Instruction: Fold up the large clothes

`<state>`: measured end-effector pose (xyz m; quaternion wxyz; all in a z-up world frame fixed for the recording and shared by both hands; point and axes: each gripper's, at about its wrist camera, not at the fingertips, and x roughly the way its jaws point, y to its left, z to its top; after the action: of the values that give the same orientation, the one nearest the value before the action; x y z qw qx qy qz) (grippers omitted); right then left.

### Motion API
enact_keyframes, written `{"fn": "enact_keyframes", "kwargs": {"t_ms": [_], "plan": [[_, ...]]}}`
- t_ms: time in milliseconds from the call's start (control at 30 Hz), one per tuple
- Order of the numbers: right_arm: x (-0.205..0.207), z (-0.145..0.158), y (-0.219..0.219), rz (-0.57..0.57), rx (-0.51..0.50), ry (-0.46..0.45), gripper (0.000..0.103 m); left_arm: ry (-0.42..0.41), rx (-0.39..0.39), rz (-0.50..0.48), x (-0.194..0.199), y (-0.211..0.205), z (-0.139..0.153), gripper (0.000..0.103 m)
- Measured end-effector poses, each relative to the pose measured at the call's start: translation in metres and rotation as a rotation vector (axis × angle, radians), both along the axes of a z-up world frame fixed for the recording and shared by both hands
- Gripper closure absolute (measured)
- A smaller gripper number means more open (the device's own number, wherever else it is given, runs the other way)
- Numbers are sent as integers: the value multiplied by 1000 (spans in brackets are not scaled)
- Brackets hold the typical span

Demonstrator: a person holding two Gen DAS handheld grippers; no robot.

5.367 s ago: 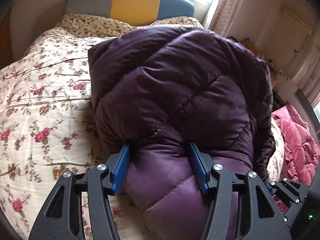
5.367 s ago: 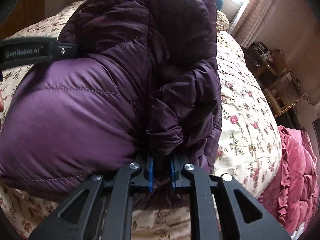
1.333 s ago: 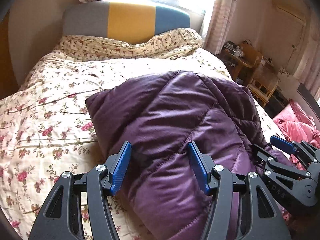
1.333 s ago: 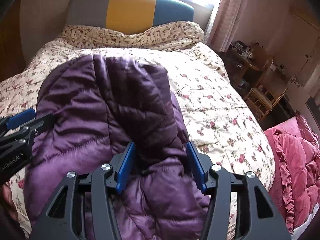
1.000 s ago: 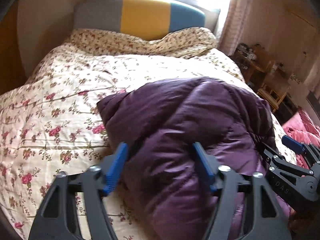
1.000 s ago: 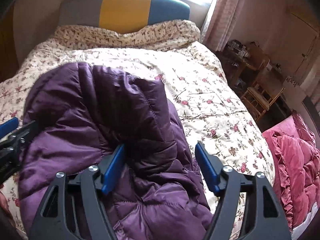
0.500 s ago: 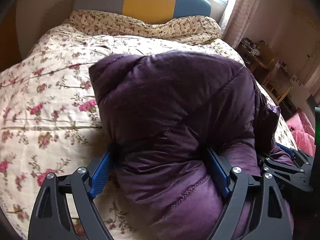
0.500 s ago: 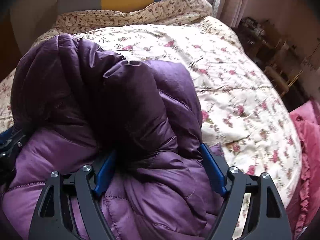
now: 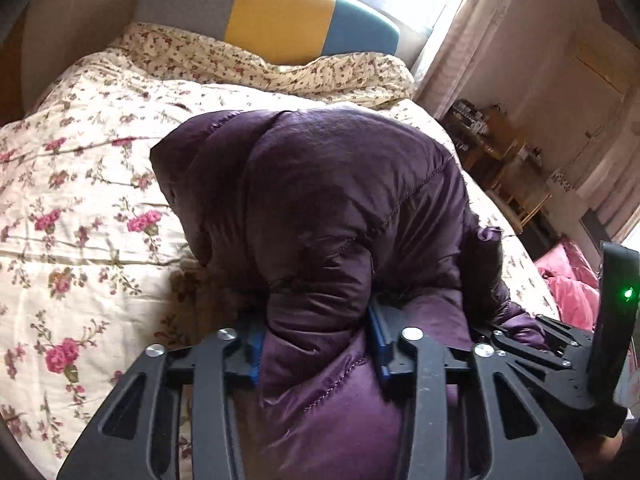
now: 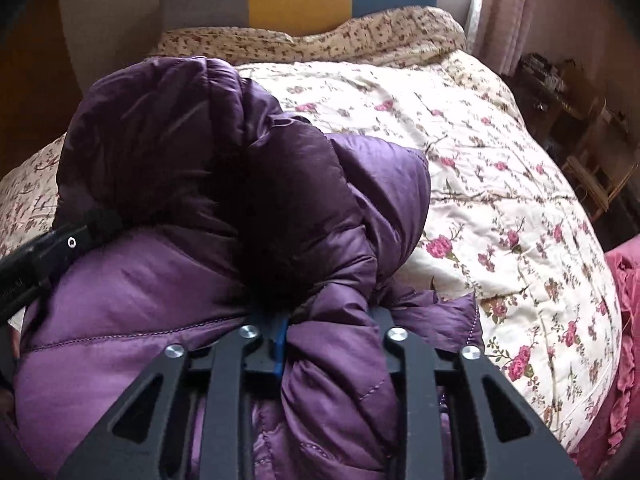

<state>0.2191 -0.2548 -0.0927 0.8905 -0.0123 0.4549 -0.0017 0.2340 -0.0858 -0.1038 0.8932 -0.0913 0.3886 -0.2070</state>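
A dark purple quilted down jacket (image 9: 340, 208) lies bunched on the floral bed quilt (image 9: 80, 200). My left gripper (image 9: 316, 344) is shut on a thick fold of the jacket at its near edge; the blue pads are mostly buried in the fabric. My right gripper (image 10: 328, 340) is shut on another thick fold of the jacket (image 10: 200, 184) at its right side. The right gripper's body shows at the left wrist view's right edge (image 9: 560, 344). The left gripper's body shows at the right wrist view's left edge (image 10: 48, 252).
A headboard (image 9: 272, 20) in grey, yellow and blue stands at the far end, with a floral pillow (image 9: 260, 64) below it. A pink ruffled blanket (image 10: 624, 320) hangs at the bed's right side. Wooden furniture (image 9: 504, 148) and curtains stand right of the bed.
Both grippers, open over the jacket a second ago, have pushed forward into it and closed on thick folds. The jacket has bunched up higher between them.
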Motion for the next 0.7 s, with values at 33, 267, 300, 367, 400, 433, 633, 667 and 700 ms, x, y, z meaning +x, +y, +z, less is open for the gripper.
{"fn": "enact_keyframes", "kwargs": {"t_ms": [33, 267, 300, 367, 400, 433, 633, 667, 700], "plan": [[-2, 2, 2, 3, -3, -6, 81, -5, 1, -3, -1, 2, 3, 69], [-8, 18, 30, 52, -11, -44, 85, -33, 9, 14, -17, 27, 20, 74], [-8, 20, 39, 67, -11, -50, 85, -40, 12, 27, -20, 34, 23, 74], [-8, 22, 56, 93, -8, -59, 85, -48, 11, 51, -25, 50, 27, 75], [-9, 23, 65, 106, -1, -63, 85, -49, 8, 70, -29, 60, 29, 75], [-9, 23, 76, 120, 4, -67, 85, -51, 9, 85, -32, 70, 31, 75], [-16, 25, 145, 196, 4, -85, 86, -81, 40, 163, -48, 127, 44, 75], [-17, 25, 156, 205, 4, -87, 86, -84, 45, 175, -50, 137, 45, 75], [-19, 25, 174, 226, 1, -91, 86, -85, 51, 195, -53, 152, 48, 75]]}}
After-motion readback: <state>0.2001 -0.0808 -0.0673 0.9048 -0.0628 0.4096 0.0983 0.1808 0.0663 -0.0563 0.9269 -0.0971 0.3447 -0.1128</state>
